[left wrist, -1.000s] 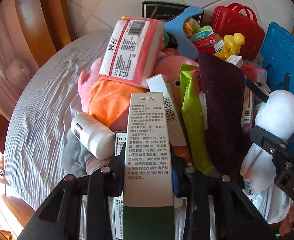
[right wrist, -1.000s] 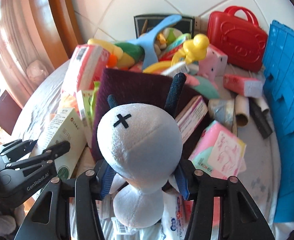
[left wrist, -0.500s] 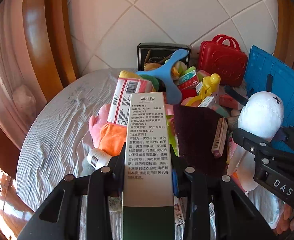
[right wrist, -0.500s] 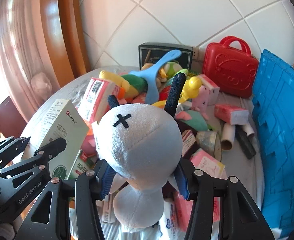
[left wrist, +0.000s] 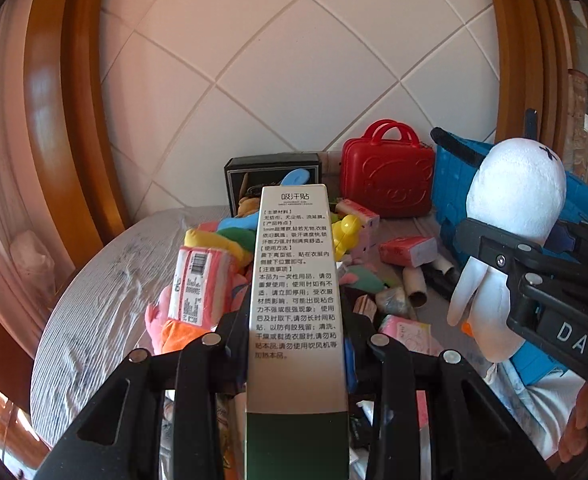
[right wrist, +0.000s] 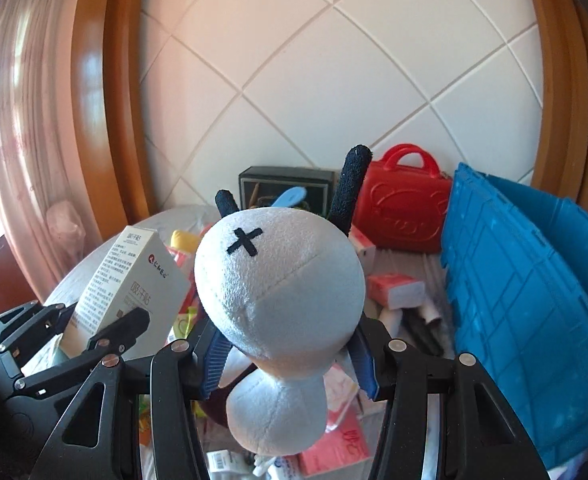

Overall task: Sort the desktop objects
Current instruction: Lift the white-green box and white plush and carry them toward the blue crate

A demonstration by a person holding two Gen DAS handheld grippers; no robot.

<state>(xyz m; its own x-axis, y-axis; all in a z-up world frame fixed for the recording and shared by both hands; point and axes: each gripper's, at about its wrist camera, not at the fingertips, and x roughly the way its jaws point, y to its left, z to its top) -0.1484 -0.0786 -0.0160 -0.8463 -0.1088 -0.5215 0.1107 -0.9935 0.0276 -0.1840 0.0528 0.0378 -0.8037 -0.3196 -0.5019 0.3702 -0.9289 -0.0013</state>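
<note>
My left gripper (left wrist: 296, 344) is shut on a tall white and green box (left wrist: 296, 280) printed with black text, held upright above the heap. The same box (right wrist: 129, 292) shows at the left of the right wrist view, clamped in the left gripper (right wrist: 105, 332). My right gripper (right wrist: 283, 356) is shut on a white plush toy (right wrist: 279, 280) with black ears and an X-shaped eye. In the left wrist view that plush toy (left wrist: 514, 200) hangs at the right in the right gripper (left wrist: 502, 256). Both are lifted clear of the pile.
A round table with a grey cloth (left wrist: 93, 304) carries a heap of toys, pink tissue packs (left wrist: 195, 288) and cardboard tubes. A red toy suitcase (left wrist: 388, 176) and a black box (left wrist: 271, 180) stand by the tiled wall. A blue crate (right wrist: 526, 292) stands at the right.
Both grippers have risen with their loads, the box and the plush toy. The pile now lies lower and farther off, and more of the tiled wall shows.
</note>
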